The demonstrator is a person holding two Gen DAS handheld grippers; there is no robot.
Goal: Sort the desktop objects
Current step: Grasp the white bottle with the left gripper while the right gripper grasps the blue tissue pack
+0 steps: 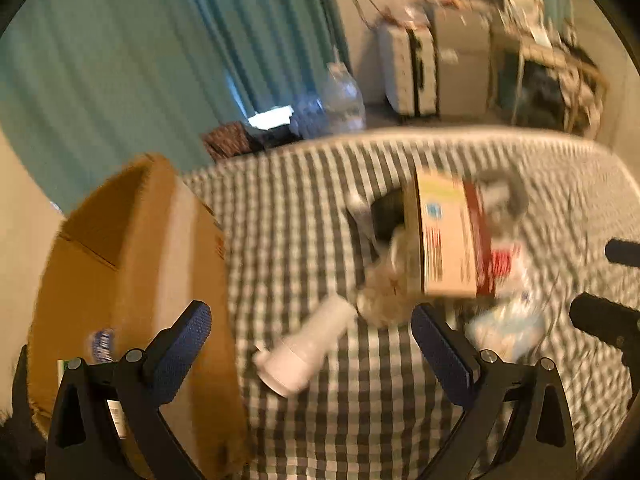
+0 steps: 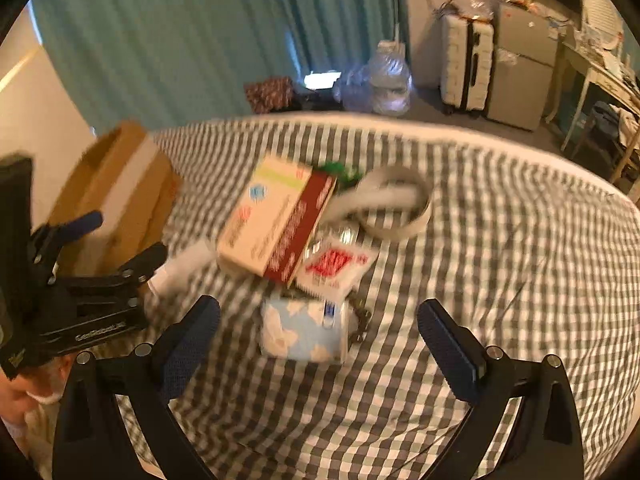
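Above the checked bed (image 2: pixel 460 280), left tongs (image 1: pixel 311 344) and right tongs (image 2: pixel 318 334) both spread wide, gripping nothing. Just ahead of the left tongs, a white bottle (image 1: pixel 306 350) lying on its side, right of the cardboard box (image 1: pixel 132 272). Ahead of the right tongs, a blue tissue pack (image 2: pixel 302 332); beyond it, touching, a red-and-white sachet (image 2: pixel 336 266), a tan carton (image 2: pixel 276 216), a grey strap (image 2: pixel 394 200).

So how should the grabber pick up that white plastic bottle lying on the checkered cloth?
Probably across its round body, from above. The white plastic bottle lies on its side on the grey-and-white checkered cloth, cap end nearest the camera, with bare cloth along both long sides. The open left gripper is already nearest; its fingers should straddle the middle, not the narrower cap end.
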